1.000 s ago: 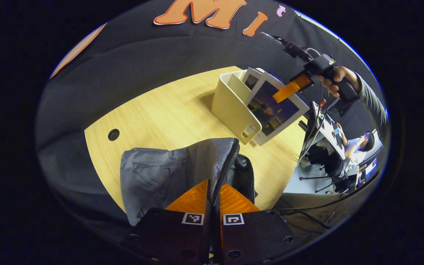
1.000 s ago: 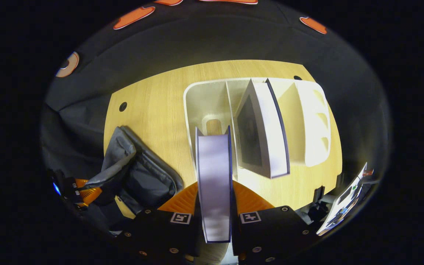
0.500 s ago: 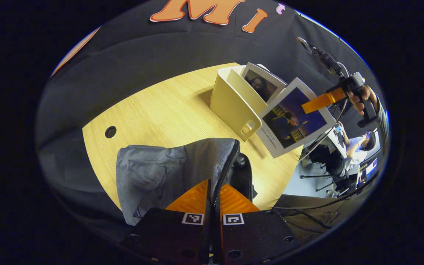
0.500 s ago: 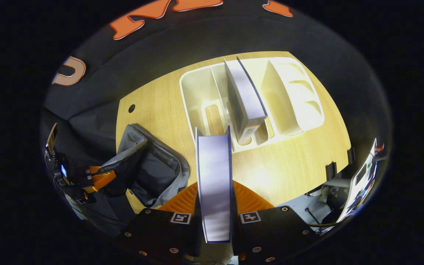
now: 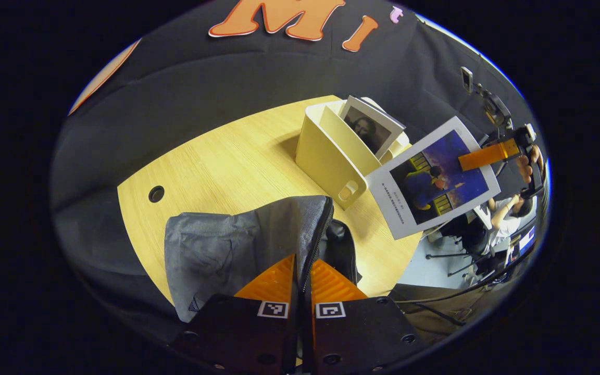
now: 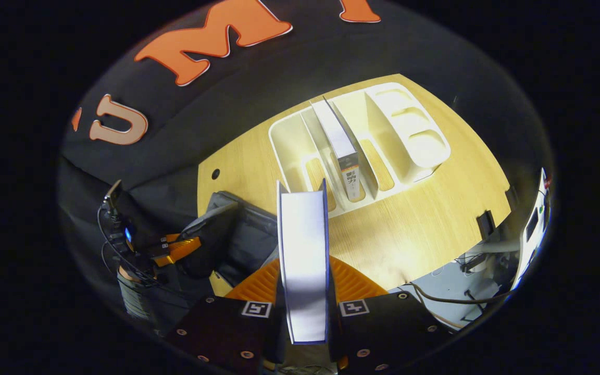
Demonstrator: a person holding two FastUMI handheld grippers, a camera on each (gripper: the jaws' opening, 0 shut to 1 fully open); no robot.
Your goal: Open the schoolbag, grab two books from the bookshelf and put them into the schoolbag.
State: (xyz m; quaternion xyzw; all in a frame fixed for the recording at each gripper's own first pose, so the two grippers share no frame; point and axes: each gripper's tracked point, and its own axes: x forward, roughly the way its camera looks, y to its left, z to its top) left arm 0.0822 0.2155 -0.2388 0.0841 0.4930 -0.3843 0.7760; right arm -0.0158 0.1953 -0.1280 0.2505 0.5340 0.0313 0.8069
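Left gripper view: the left gripper (image 5: 302, 271) is pinched tight on the zipper edge of the grey schoolbag (image 5: 237, 247), which sits at the near edge of the wooden table (image 5: 227, 161) and gapes open just right of the fingers. Its inside is too dark to make out. Farther off, the cream bookshelf (image 5: 331, 156) stands near the table's far right edge with one book (image 5: 370, 130) leaning in it. To the right, the other gripper (image 5: 479, 158) holds a second, blue-covered book (image 5: 435, 182) in the air, clear of the shelf.

Right gripper view: the right gripper (image 6: 304, 278) clamps that book (image 6: 304, 260) edge-on between both fingers, its lower end cut off. The schoolbag (image 6: 242, 245) lies just left of it, partly hidden, held by the left gripper (image 6: 175, 250).
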